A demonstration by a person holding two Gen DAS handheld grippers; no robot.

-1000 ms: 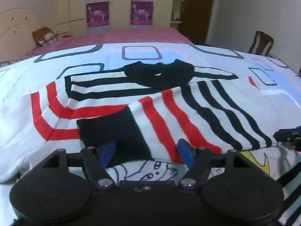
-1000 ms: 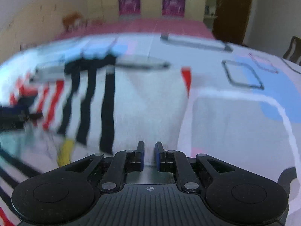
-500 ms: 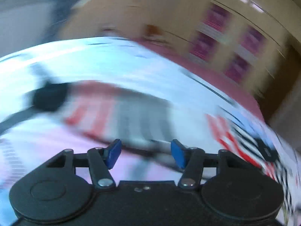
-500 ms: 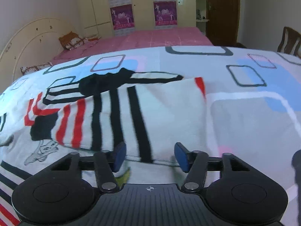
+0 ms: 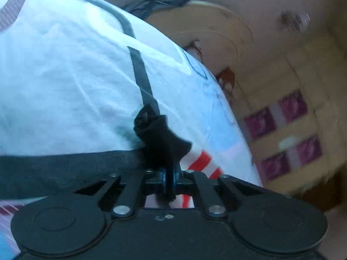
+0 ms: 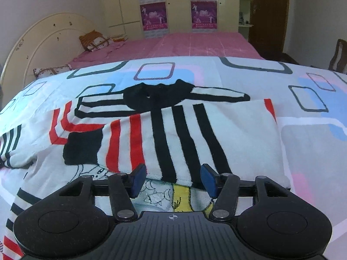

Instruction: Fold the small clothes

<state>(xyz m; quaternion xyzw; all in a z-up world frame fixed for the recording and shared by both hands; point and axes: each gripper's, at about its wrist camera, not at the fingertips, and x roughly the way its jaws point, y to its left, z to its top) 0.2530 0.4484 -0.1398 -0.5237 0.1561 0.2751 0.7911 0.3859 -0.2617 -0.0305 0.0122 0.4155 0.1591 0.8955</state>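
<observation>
Your left gripper's (image 5: 168, 178) fingers are clamped on a black cuff (image 5: 161, 138) of knit fabric lying on the patterned bedsheet (image 5: 65, 82). Your right gripper's (image 6: 172, 178) fingers stand apart, holding nothing, just above the near edge of the striped sweater (image 6: 184, 134), folded on the sheet.

**Sweater on the bedspread, pink bed behind**

The sweater (image 6: 173, 134) lies on the bedspread (image 6: 303, 147), its cuff (image 6: 83, 149) to the left and its collar (image 6: 156, 96) at the far side. Just before its near hem sits the right gripper (image 6: 172, 178). Behind the bedspread is a bed (image 6: 184, 45) with a pillow (image 6: 93, 41) at its left end against the headboard (image 6: 43, 43). The wardrobe (image 6: 173, 4) stands behind the bed, a chair (image 6: 339, 56) at far right.
</observation>
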